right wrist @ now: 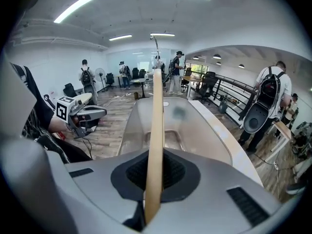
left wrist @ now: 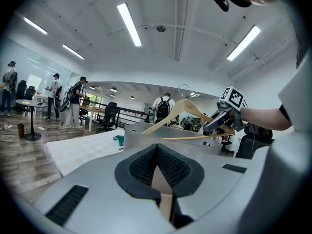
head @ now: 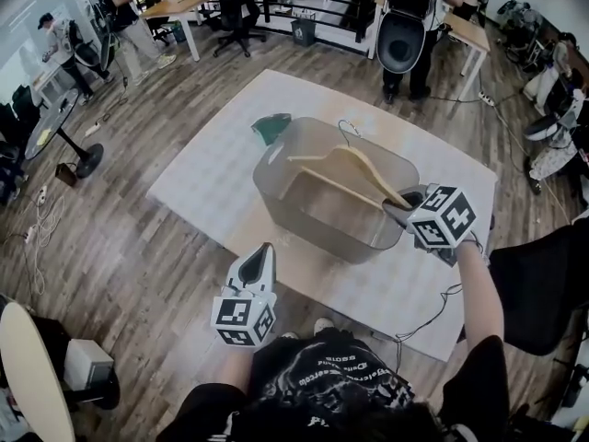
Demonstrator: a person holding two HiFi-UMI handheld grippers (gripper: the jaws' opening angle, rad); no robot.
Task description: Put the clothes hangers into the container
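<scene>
A wooden clothes hanger [head: 354, 168] with a metal hook is held level over the open top of a translucent grey container [head: 276, 178]. My right gripper [head: 405, 208] is shut on one end of it, at the container's near right rim. In the right gripper view the hanger [right wrist: 157, 106] runs straight out from the closed jaws [right wrist: 155, 155] over the container [right wrist: 209, 135]. My left gripper [head: 262, 254] is shut and holds nothing, in front of the container's near side. In its own view the jaws [left wrist: 157, 147] meet below the hanger [left wrist: 183, 108] and the right gripper [left wrist: 217, 123].
The container stands on a white mat [head: 202, 173] on a wood floor. A green item [head: 272, 127] lies at its far left corner. A person with a backpack [head: 409, 26] stands beyond the mat. A black chair [head: 543, 284] is at the right, a round table [head: 28, 376] at the near left.
</scene>
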